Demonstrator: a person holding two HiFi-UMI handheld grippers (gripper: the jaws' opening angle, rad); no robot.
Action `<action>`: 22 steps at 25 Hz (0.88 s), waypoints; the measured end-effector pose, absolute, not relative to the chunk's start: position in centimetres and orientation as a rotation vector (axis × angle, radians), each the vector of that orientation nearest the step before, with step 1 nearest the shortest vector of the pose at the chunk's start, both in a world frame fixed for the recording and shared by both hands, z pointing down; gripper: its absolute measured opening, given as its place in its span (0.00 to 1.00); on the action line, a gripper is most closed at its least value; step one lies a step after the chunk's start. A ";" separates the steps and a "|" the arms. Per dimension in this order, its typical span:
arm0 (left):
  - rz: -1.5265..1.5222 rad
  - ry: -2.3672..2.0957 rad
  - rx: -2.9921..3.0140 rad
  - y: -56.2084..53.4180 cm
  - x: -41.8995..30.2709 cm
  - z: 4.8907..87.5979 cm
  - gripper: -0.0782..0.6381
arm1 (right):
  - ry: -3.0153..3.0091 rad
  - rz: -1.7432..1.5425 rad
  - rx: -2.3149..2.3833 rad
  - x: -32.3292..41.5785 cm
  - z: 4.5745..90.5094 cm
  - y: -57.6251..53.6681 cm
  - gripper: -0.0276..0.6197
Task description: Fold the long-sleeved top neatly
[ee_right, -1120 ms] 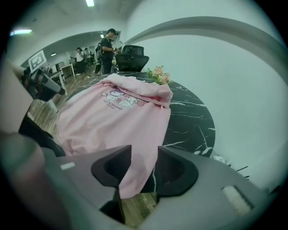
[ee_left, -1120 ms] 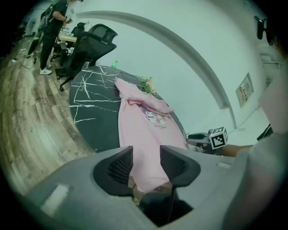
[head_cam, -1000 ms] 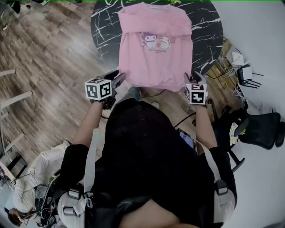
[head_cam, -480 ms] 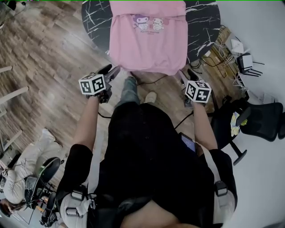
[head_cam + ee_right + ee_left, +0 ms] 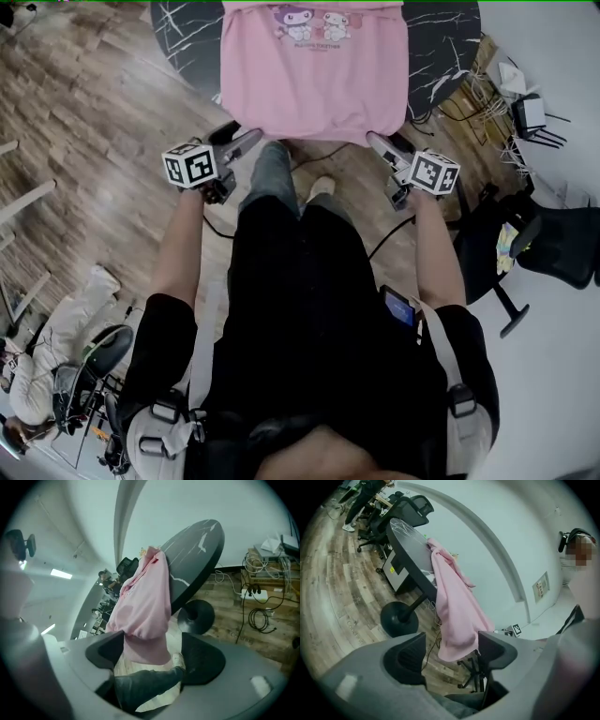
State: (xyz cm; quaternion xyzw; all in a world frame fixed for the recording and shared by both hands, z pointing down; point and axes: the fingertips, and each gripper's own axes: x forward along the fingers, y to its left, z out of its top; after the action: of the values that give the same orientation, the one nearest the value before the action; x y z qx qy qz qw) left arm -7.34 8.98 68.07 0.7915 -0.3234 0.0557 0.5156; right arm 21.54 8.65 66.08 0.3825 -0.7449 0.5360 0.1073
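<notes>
Here the left gripper (image 5: pixel 452 651) has its jaws released. They have just been opening, and the lower corner of the pink top (image 5: pixel 454 611) shows between them, close to one jaw, but the pads do not press on it. The right gripper (image 5: pixel 152 656) is the same: its jaws have just been opening and now stand wide. The hem of the top (image 5: pixel 145 597) hangs in the gap between them, and nothing is clamped. In the head view the left gripper (image 5: pixel 248 141) and the right gripper (image 5: pixel 377 142) point at the two bottom corners of the top (image 5: pixel 314 75), each just beside its corner. The top lies over the near edge of a round black table (image 5: pixel 183 37) with white veins. Its lower part hangs down freely from the edge, and the side with the cartoon print faces up. Under the hem are the person's leg (image 5: pixel 267 183) in jeans and a light shoe (image 5: pixel 322 186) on the wooden floor (image 5: pixel 84 141). The table stands on a round black base (image 5: pixel 396 620). Right of the table there are cables (image 5: pixel 262 606) on the floor, and a black chair (image 5: pixel 553 253) stands farther right.
</notes>
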 end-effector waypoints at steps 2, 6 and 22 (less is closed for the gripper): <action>0.110 -0.721 1.922 8.9 -6.5 68.5 0.61 | -2.241 1.622 1.049 21.0 66.3 8.7 0.60; 0.095 -0.649 1.954 9.1 -5.0 68.6 0.57 | -2.303 1.616 0.947 20.3 66.4 9.1 0.57; 0.090 -0.681 1.980 14.4 -4.2 62.8 0.17 | -2.373 1.506 0.989 21.5 62.1 13.9 0.07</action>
State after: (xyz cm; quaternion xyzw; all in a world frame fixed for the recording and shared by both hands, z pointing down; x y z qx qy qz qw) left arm -4.17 14.36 62.81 0.8186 -0.2815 0.0373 0.4993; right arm 21.49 13.88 62.11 0.3310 -0.7938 0.5038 0.0811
